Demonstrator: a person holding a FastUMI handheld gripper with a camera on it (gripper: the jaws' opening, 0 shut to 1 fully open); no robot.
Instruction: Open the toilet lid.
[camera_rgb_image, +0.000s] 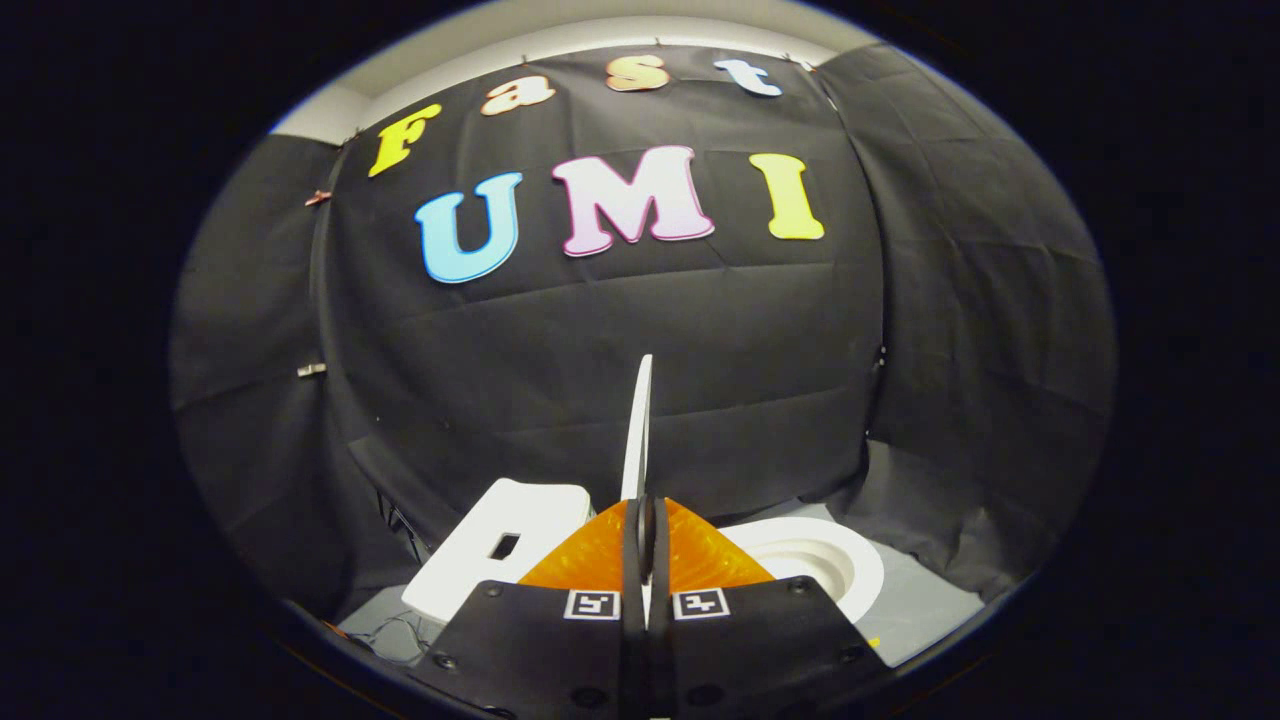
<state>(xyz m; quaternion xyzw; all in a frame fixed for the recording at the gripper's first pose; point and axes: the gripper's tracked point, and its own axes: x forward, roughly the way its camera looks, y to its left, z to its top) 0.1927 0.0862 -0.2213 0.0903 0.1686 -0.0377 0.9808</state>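
The white toilet lid (640, 430) stands upright and edge-on, rising straight up from between my fingers. My gripper (646, 525) is shut on the lid's lower edge, both fingers pressed against its two faces. To the right of the fingers lies the white toilet bowl (815, 560) with its round opening uncovered. To the left stands the white tank (500, 545), which has a dark rectangular slot in its top.
Black cloth walls close the booth behind and on both sides. A grey floor (930, 610) shows to the right of the bowl. Thin cables (395, 630) lie on the floor left of the tank.
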